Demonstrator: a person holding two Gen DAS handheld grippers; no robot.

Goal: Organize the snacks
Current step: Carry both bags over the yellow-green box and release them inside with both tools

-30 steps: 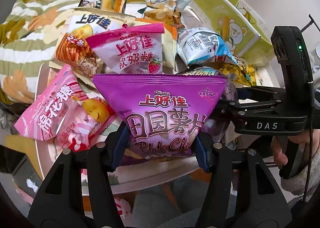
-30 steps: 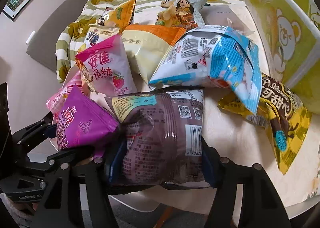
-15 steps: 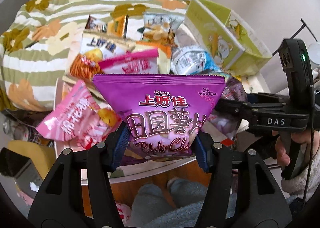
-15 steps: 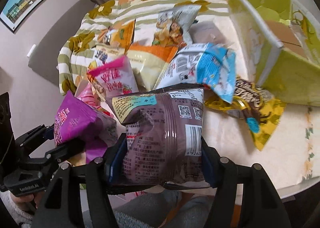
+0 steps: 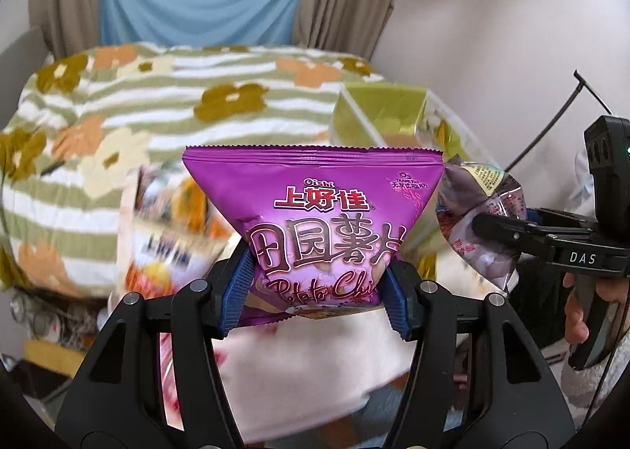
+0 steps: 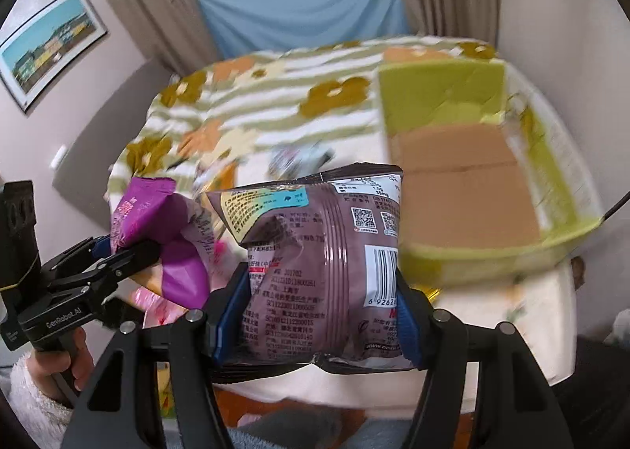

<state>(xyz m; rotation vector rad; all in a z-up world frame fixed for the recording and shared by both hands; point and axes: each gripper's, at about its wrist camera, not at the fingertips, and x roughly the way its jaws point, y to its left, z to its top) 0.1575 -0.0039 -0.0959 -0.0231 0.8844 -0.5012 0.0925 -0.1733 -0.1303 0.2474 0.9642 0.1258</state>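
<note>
Left gripper (image 5: 315, 283) grasps a purple chip bag (image 5: 315, 220) by its lower part, upright above the counter (image 5: 315, 362); the green box (image 5: 378, 114) sits far right. Seen from the right wrist, the right gripper (image 6: 323, 303) clamps a brown snack bag (image 6: 319, 268) near the open green box (image 6: 453, 95), with the purple bag at left.

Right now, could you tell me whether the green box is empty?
Apparently empty: the green box shows only bare brown cardboard floor in the right wrist view, though blurred.
</note>
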